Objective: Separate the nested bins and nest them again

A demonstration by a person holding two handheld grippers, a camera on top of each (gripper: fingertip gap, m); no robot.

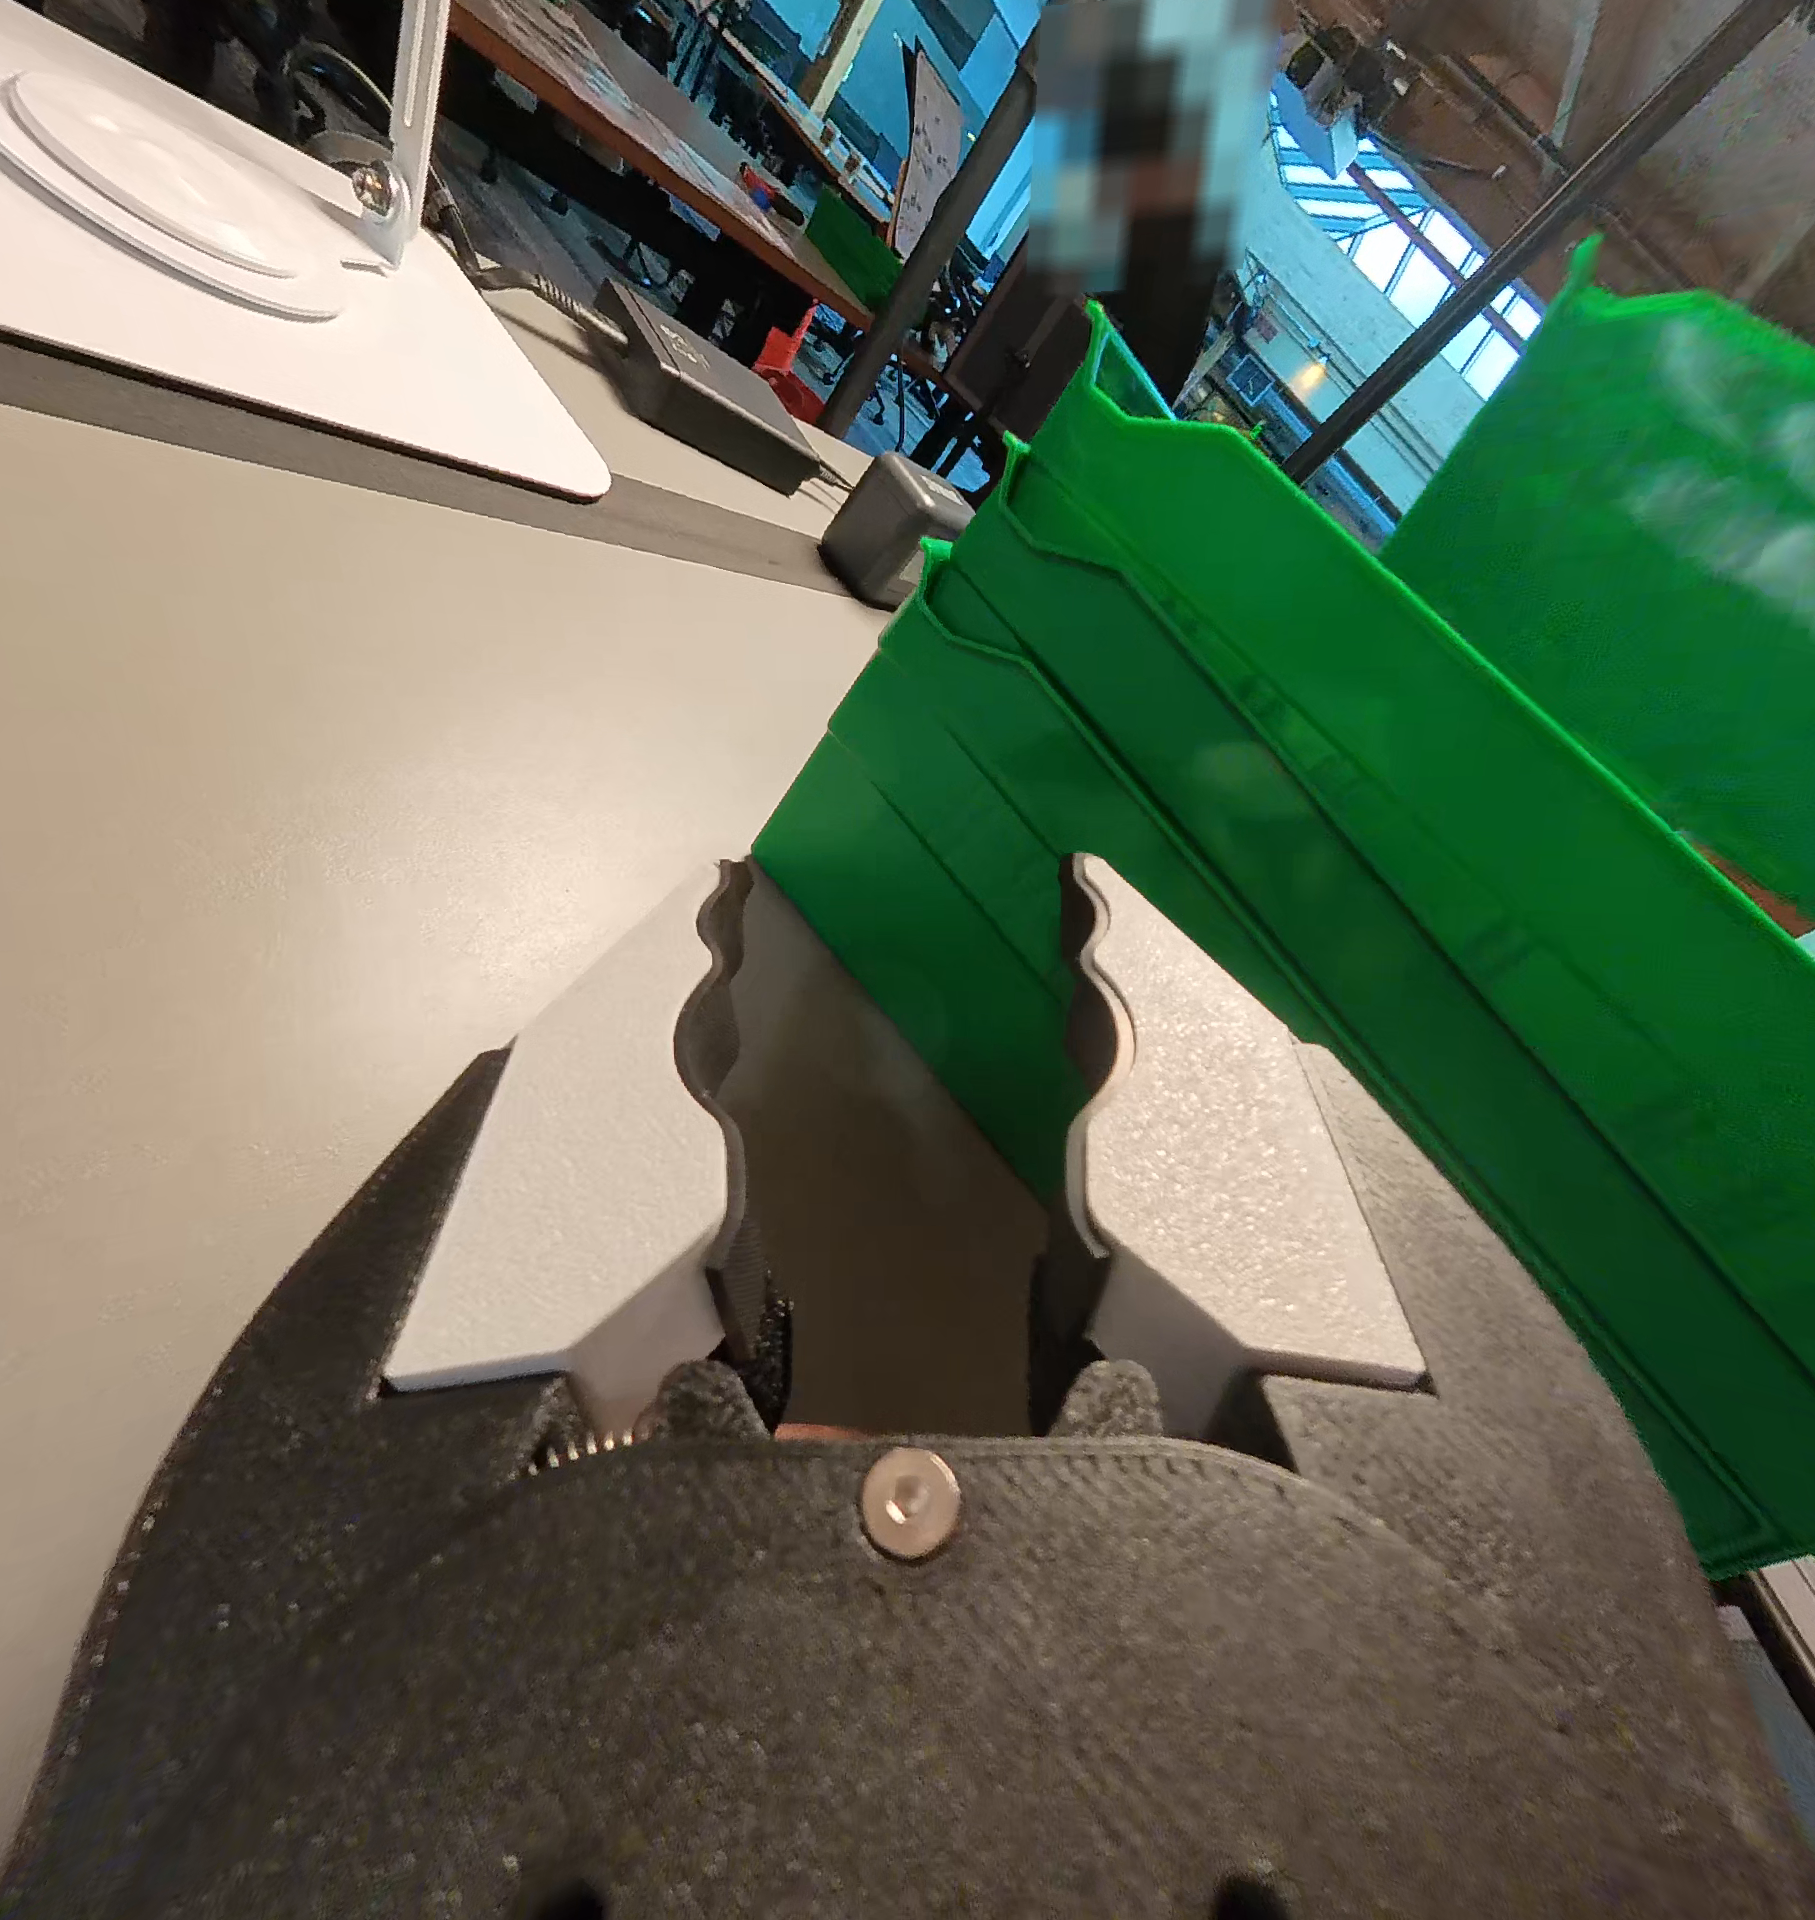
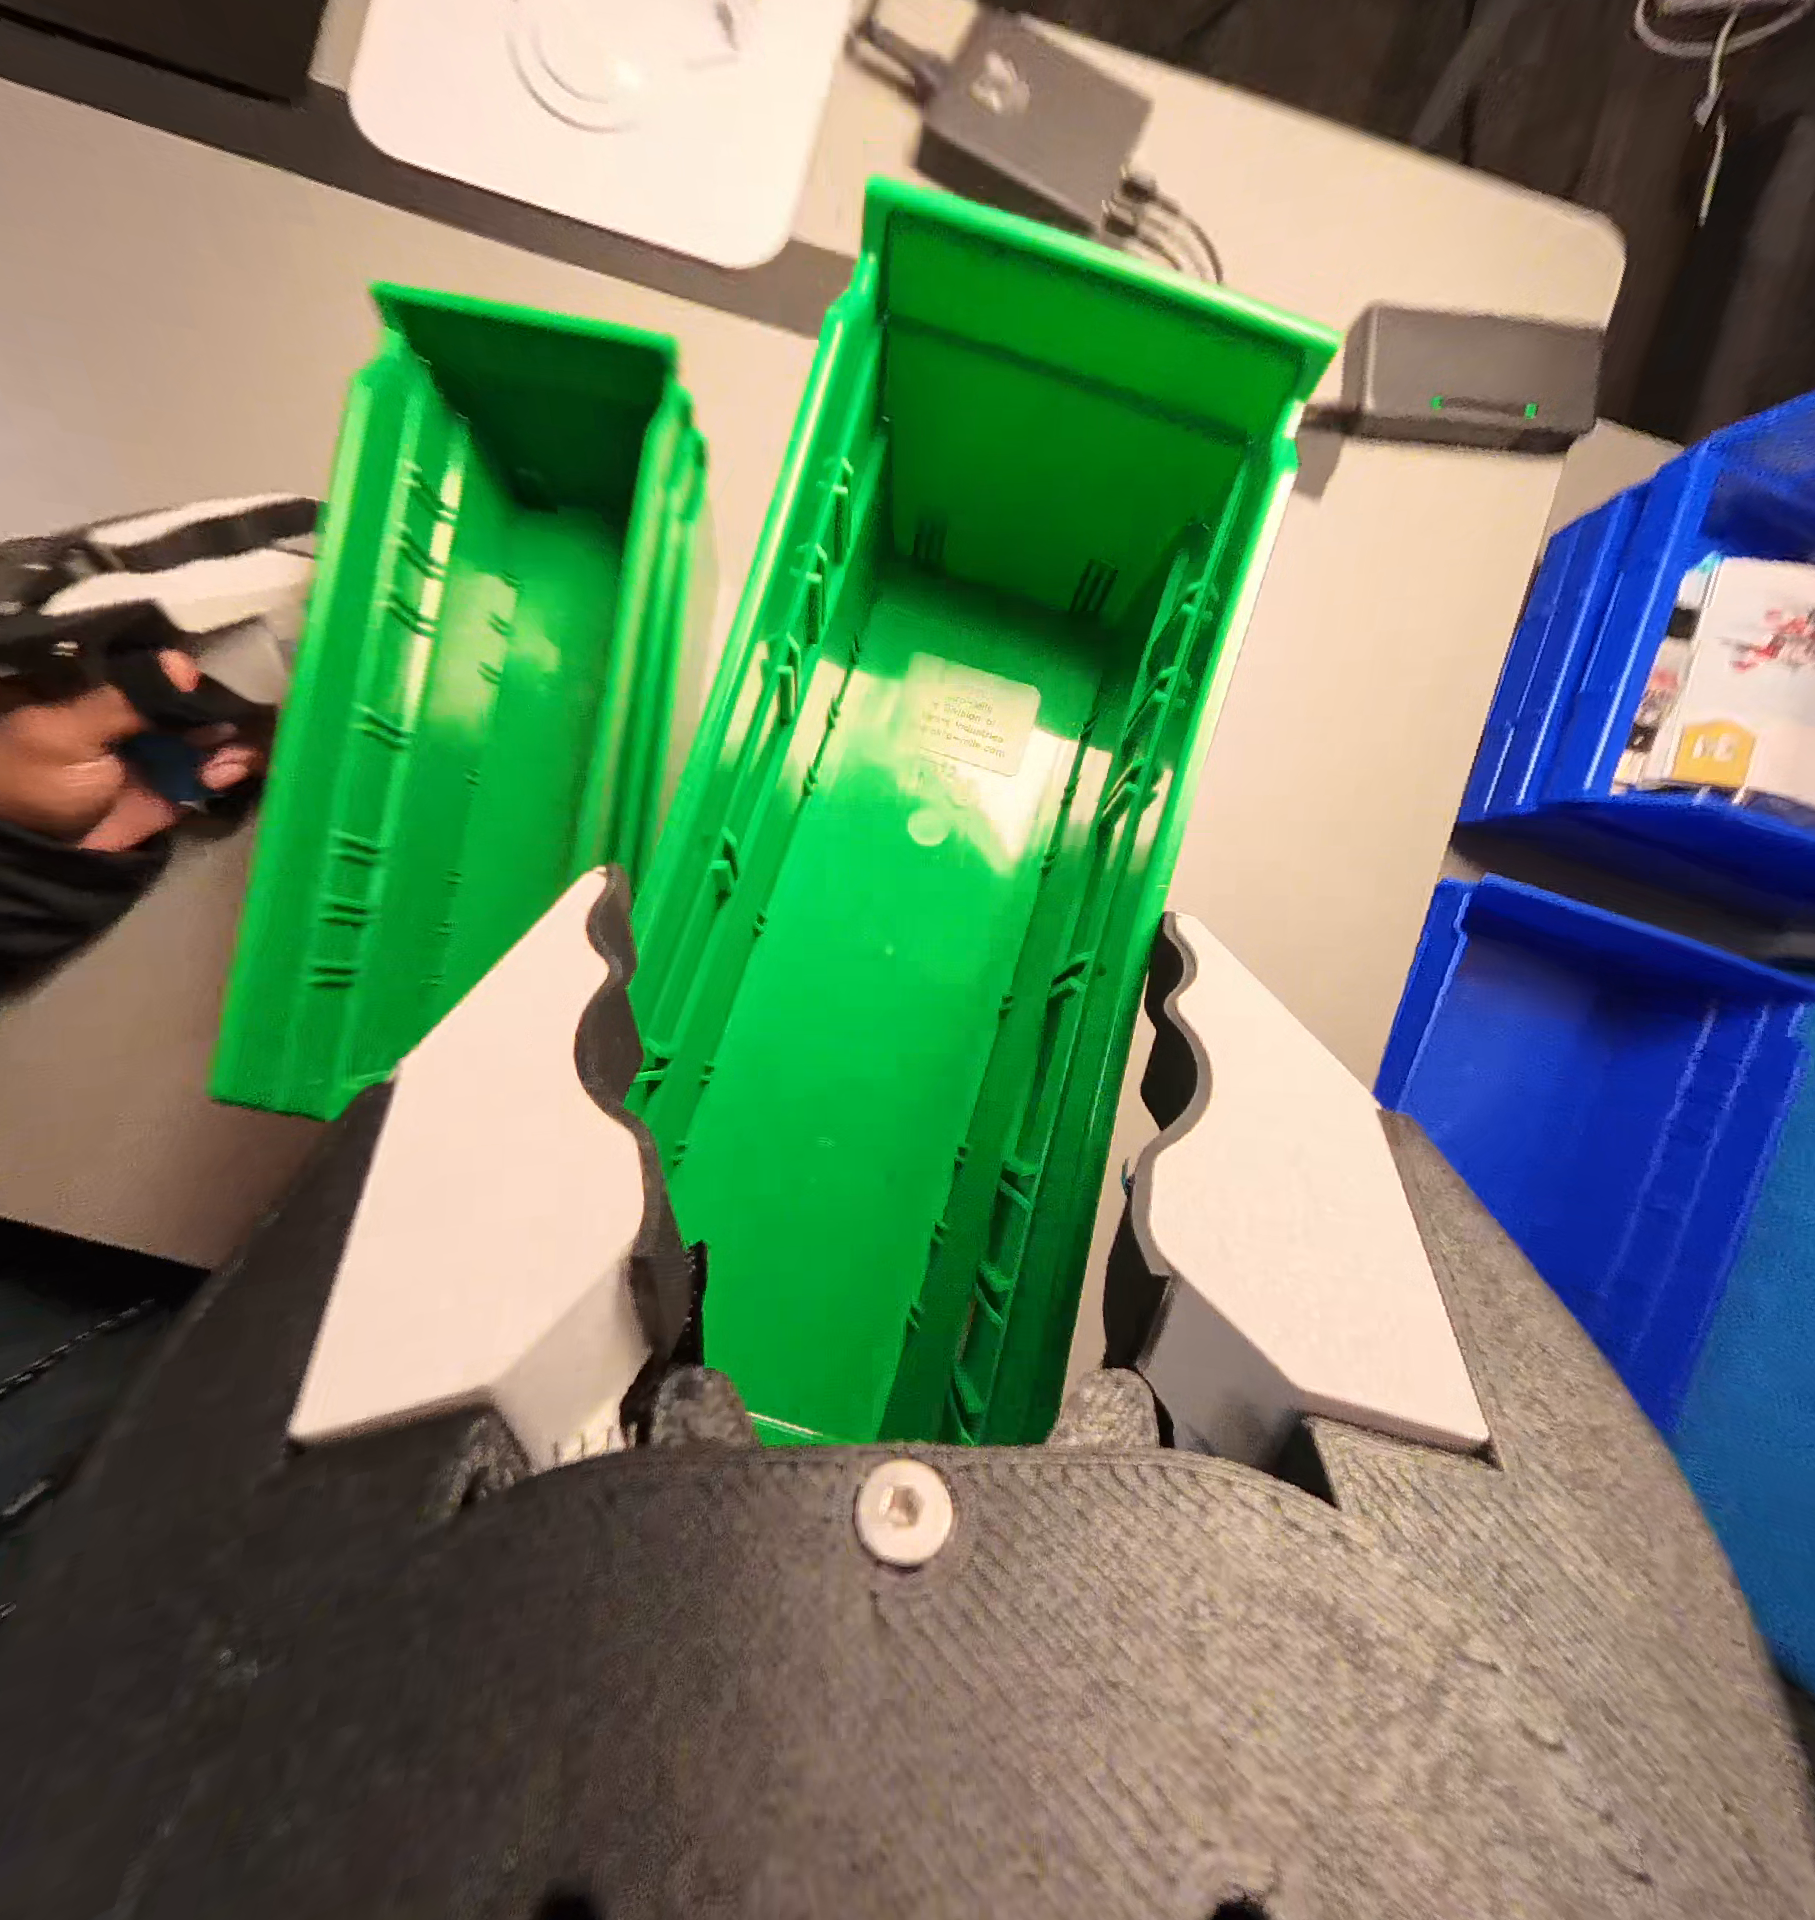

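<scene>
A stack of nested green bins point(image 1: 1142, 810) stands on the grey table point(image 1: 259, 779); it also shows in the right wrist view point(image 2: 446, 727). My left gripper point(image 1: 898, 894) is open and empty, low over the table, its tips just short of the stack's near side. It shows in the right wrist view point(image 2: 228, 634), held by a hand left of the stack. My right gripper point(image 2: 887, 935) has its fingers set wide on a second set of nested green bins point(image 2: 944, 883), lifted off the table beside the stack. These bins appear blurred in the left wrist view point(image 1: 1661, 582).
A white base plate with a round disc point(image 1: 207, 260) lies at the table's back, with black power bricks point(image 1: 695, 374) and a grey box point(image 1: 892, 520) near it. Blue bins point(image 2: 1609, 1091) stand at the right, the upper one holding printed items point(image 2: 1765, 675).
</scene>
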